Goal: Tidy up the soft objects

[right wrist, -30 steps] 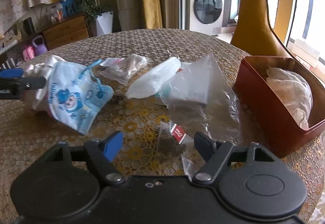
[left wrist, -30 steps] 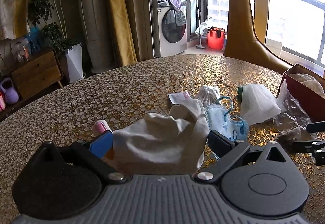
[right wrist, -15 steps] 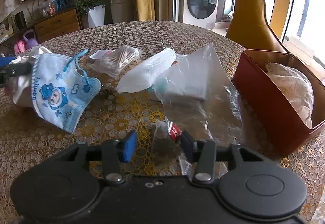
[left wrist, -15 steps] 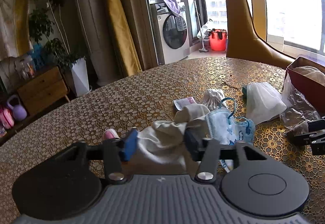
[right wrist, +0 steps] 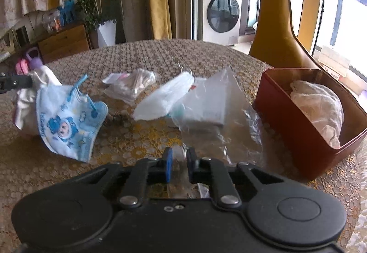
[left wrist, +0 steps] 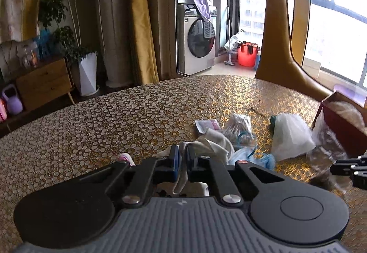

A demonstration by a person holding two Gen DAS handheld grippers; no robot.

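Only blurred lettering on mask [right wrist: 66, 120]

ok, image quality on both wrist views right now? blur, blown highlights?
Left wrist: window blown out, clear plastic bag at right edge motion-smeared, white cloth in the left gripper fairly sharp. Right wrist: softer overall, window overexposed, red box readable; fisheye bends both tabletops.

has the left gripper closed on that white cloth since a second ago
Yes. The left gripper has gone from wide open around the white cloth to shut on a fold of it, and the cloth looks lifted off the table.
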